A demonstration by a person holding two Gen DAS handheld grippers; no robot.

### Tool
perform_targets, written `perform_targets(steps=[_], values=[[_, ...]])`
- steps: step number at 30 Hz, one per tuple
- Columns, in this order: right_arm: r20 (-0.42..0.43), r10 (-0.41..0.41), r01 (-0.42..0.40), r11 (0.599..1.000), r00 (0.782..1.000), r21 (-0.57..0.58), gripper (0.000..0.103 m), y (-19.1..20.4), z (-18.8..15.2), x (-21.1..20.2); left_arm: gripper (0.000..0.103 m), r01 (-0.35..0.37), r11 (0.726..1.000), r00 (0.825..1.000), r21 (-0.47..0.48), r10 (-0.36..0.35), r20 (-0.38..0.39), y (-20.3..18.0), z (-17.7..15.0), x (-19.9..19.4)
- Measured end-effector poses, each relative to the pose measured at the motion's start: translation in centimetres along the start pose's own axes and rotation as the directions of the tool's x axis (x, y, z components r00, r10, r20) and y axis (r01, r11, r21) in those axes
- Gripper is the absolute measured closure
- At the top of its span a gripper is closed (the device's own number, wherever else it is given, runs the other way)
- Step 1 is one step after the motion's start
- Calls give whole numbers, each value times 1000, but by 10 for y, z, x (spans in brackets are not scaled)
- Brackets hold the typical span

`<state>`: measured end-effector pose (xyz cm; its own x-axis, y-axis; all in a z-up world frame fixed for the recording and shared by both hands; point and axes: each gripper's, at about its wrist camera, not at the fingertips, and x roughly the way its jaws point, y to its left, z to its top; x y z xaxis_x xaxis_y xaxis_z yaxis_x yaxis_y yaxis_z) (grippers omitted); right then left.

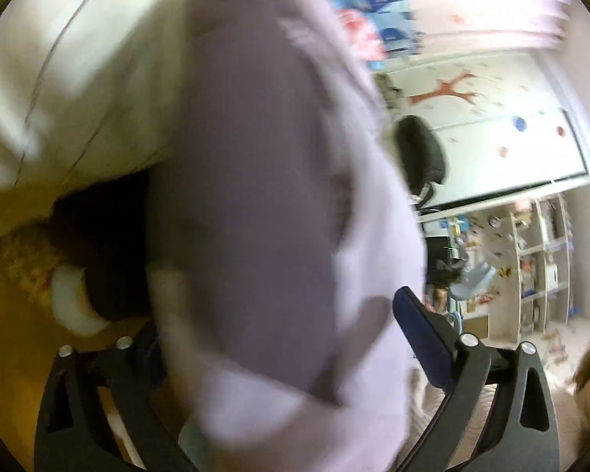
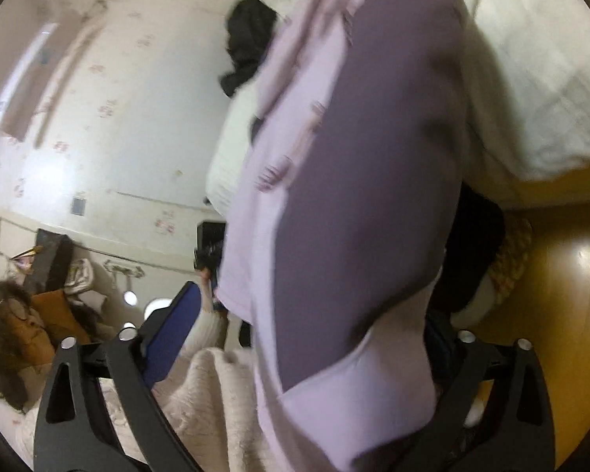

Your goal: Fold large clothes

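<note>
Both grippers, left [image 1: 283, 354] and right [image 2: 295, 354], stand wide with the lilac garment [image 1: 263, 181] draped between their fingers, filling mid-frame; whether I'm gripping it, I cannot tell. I judge I'm mid-fold; next, lay it flat.

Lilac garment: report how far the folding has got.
Done: nothing looks folded; no crease or stack shows. In hand: the lilac garment hangs loose and bunched between the jaws of the left gripper and the right gripper; the right one's visible pad stands clear of the cloth, and blur hides the left one's grip. Left: probably spread it flat, then make every fold.
</note>
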<state>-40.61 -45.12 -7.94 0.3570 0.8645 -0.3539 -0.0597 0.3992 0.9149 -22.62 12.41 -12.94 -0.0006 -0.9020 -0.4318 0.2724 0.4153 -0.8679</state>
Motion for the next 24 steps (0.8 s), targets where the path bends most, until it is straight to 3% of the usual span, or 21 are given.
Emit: perform_targets(steps=[1, 3, 4, 5, 8, 10, 13, 17, 19, 21, 24], values=[[28, -2, 2, 1000, 1000, -4, 27, 0, 1, -2, 24, -8, 1000, 999, 22, 8, 34, -14, 3, -5], [69, -17, 17, 1000, 997, -2, 44, 0, 1, -3, 57, -75, 996, 995, 41, 72, 70, -32, 12, -11], [81, -8, 8, 1000, 997, -3, 57, 2, 2, -2, 63, -118, 992, 990, 44, 114, 77, -40, 16, -14], [104, -3, 4, 1000, 995, -16, 64, 8, 4, -2, 73, -151, 987, 985, 54, 146, 87, -53, 21, -18], [166, 56, -44, 996, 985, -79, 67, 33, 12, -16, 81, -206, 971, 975, 119, 194, 107, -93, 27, -31], [186, 64, -41, 991, 980, -127, 67, 54, 15, -26, 81, -217, 960, 973, 177, 197, 123, -124, 28, -40], [188, 65, -33, 985, 980, -167, 67, 67, 22, -38, 81, -207, 951, 977, 229, 189, 97, -136, 27, -43], [108, 14, -3, 995, 994, -100, 66, 41, 23, -35, 77, -231, 957, 968, 178, 244, -58, -90, 21, -21], [58, -18, 20, 999, 998, -43, 62, 19, 15, -27, 70, -226, 967, 966, 114, 238, -101, -57, 15, -16], [47, -18, 18, 1000, 999, -9, 55, 1, 11, -24, 52, -178, 983, 979, 51, 182, -93, -38, 8, -19], [58, -2, 1, 1000, 998, 11, 50, -11, 7, -24, 35, -165, 986, 983, 11, 166, -74, -23, -2, -21]])
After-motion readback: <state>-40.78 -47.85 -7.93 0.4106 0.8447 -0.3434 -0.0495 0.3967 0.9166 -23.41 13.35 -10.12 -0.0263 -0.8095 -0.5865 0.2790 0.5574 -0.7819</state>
